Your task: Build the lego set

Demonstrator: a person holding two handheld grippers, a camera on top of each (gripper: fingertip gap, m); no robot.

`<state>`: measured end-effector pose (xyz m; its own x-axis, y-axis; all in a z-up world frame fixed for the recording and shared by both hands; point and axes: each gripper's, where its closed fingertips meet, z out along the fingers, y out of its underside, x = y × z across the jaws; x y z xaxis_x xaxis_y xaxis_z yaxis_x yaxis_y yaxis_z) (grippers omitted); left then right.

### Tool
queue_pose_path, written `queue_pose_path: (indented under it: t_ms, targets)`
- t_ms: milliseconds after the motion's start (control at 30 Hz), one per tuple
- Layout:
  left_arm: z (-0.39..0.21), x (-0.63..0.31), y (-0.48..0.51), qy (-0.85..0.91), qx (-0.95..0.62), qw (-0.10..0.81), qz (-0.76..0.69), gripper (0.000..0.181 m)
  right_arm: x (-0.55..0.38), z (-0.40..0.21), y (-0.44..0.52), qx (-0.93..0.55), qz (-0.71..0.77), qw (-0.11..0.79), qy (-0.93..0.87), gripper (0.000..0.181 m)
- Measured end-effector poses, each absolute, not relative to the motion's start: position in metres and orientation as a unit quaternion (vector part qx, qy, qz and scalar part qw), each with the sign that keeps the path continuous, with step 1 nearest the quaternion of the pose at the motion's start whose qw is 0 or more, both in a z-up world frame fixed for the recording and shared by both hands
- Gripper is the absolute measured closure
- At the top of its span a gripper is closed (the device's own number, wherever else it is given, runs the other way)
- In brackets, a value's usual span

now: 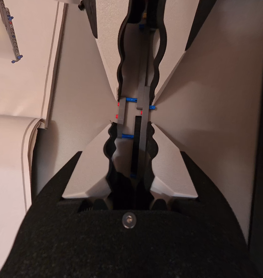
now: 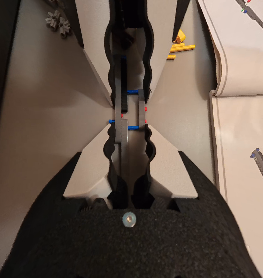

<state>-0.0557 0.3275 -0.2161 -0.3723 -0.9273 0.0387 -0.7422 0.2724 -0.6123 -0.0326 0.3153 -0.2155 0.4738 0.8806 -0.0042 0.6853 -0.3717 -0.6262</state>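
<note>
Left gripper point(image 1: 131, 121) and right gripper point(image 2: 128, 126) facing tip to tip, jaws of both clamped on 1 grey beam assembly point(image 1: 142, 105) with blue and red pins, above table point(image 2: 52, 97). Open instruction booklet point(image 2: 240, 75) alongside, no readable writing.

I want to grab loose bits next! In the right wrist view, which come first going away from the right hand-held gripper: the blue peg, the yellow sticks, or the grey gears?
1. Blue peg, between its fingertips.
2. Yellow sticks, upper right.
3. Grey gears, far upper left.
</note>
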Motion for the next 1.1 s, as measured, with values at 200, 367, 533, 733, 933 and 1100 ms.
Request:
queue_pose_path:
  t_ms: [200,367,533,733,933,1100]
  targets:
    - [-0.2157,-0.056,0.3272,0.774,-0.542,0.155,-0.289,0.144,-0.0326,-0.215,0.3149,-0.822,0.188,0.275,-0.462,0.143]
    - [-0.2143,-0.0568,0.3246,0.774,-0.529,0.154,-0.311,0.143,-0.0331,-0.2149,0.3136,-0.802,0.188,0.299,-0.482,0.143]
    - [-0.2147,-0.062,0.325,0.794,-0.504,0.149,-0.304,0.142,-0.0336,-0.2152,0.3126,-0.795,0.166,0.293,-0.504,0.142]
    - [-0.2152,-0.059,0.3257,0.789,-0.503,0.157,-0.316,0.143,-0.0308,-0.215,0.3111,-0.801,0.155,0.294,-0.498,0.141]
    - [-0.2157,-0.0597,0.3251,0.788,-0.506,0.157,-0.314,0.143,-0.03,-0.2161,0.311,-0.792,0.154,0.301,-0.509,0.143]
    - [-0.2157,-0.0596,0.3247,0.79,-0.505,0.161,-0.308,0.143,-0.0306,-0.2156,0.3113,-0.797,0.157,0.298,-0.502,0.142]
